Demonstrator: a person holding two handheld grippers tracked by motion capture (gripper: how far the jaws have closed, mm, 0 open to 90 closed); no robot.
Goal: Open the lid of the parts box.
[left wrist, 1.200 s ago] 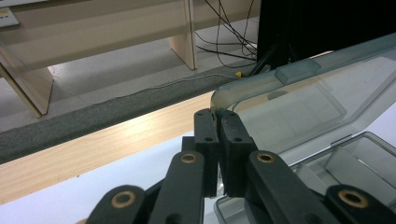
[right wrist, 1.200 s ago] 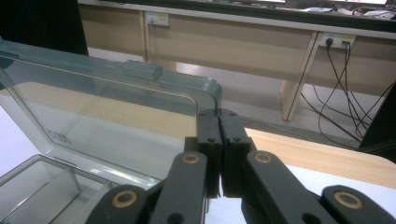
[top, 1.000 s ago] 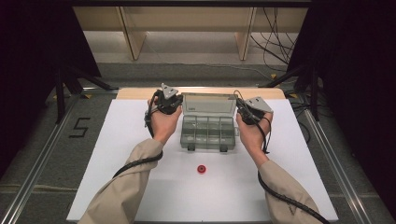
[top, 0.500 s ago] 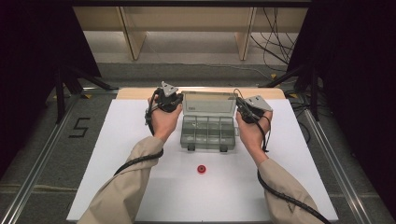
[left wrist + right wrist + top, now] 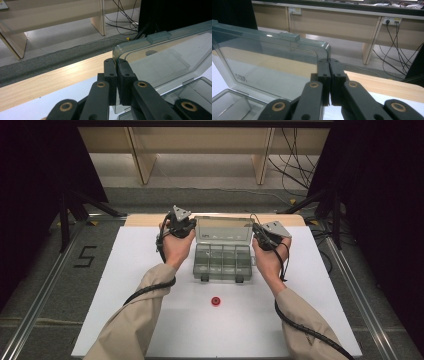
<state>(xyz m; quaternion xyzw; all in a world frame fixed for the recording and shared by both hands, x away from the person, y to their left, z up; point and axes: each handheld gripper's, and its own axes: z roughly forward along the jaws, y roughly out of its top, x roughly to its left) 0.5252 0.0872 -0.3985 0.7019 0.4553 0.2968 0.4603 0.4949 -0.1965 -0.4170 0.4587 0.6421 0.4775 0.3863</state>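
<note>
1. Where the white tabletop (image 5: 125,285) meets its far edge, a clear plastic compartment box (image 5: 222,262) sits at the middle, its lid (image 5: 223,230) raised and standing nearly upright toward that far edge.
2. The left gripper (image 5: 186,229) is at the lid's left edge, held in the person's left hand (image 5: 176,247) just beside the box's far left corner.
3. In the left gripper view, the left gripper's (image 5: 116,65) two black jaws are pressed together on the lid's (image 5: 160,62) rounded upper corner, with the thin clear edge pinched between the pads.
4. The right gripper (image 5: 260,234) is at the lid's right edge, held in the right hand (image 5: 269,260) beside the box's far right corner.
5. In the right gripper view, the right gripper's (image 5: 328,63) jaws are likewise clamped on the lid's (image 5: 267,62) upper corner, just below its rounded rim.
6. The box's base lies flat, divided into rows of small compartments, and its two dark latches (image 5: 205,278) face the near edge of the tabletop.
7. A small red ring-shaped part (image 5: 215,301) lies alone on the tabletop, nearer the near edge than the box, well apart from both grippers.
8. A strip of bare wood (image 5: 145,220) runs along the tabletop's far edge behind the lid.
9. A black cable (image 5: 150,289) trails from each gripper back along the person's beige sleeves (image 5: 135,325) toward the near edge.
</note>
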